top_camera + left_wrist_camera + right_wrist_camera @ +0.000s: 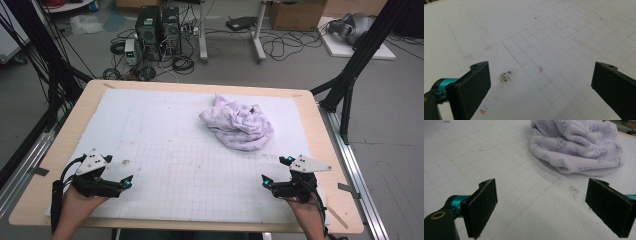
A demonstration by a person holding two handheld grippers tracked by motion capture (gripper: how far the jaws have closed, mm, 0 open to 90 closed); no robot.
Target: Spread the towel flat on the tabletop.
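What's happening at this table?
A person sits at a table covered by a white gridded mat, holding a two-jaw gripper in each hand. The left gripper and right gripper both rest near the front edge, jaws open and empty. A crumpled lilac cloth lies farther back, nearer the right gripper. Nothing touches it yet.

1. This is a lab or test room.
2. Two computer towers (pixel 158 30) stand on the bare grey floor (pixel 390 115) among loose cables (pixel 280 47).
3. Cardboard boxes (pixel 295 14) sit behind.
4. Black metal frame legs (pixel 357 60) flank a wooden table (pixel 70 135) covered with a gridded white mat (pixel 165 150).
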